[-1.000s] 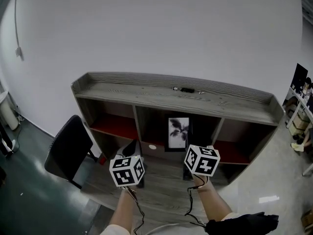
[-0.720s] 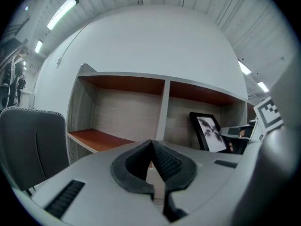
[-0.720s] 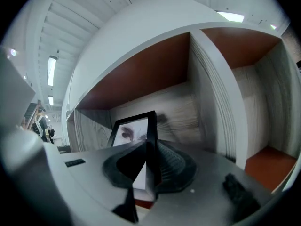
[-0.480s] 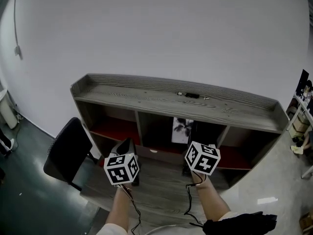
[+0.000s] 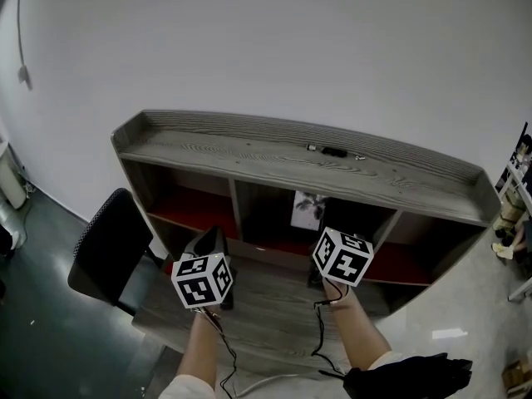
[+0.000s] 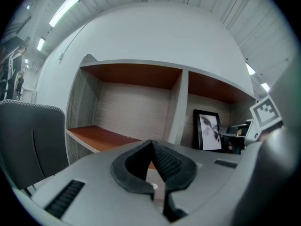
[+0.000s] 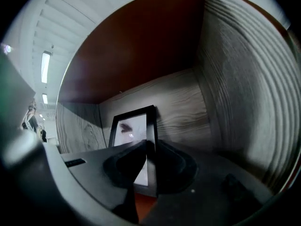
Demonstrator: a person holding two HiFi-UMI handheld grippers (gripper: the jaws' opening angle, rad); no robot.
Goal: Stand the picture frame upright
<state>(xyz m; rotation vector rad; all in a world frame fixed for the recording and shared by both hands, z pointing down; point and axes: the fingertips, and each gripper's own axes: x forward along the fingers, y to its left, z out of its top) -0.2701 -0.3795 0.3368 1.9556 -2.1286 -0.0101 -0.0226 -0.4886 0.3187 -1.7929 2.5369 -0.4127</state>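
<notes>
Right gripper view: picture frame (image 7: 128, 130) upright just beyond closed right claw (image 7: 149, 143); left claw (image 6: 152, 143) closed

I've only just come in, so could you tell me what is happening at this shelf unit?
A person is working two handheld grippers at a wooden shelf unit. The picture frame already stands upright at the back of the middle compartment. The right gripper reaches into that compartment and points at the frame, fingers together, not gripping it. The left gripper hangs outside, fingers shut and empty.
</notes>
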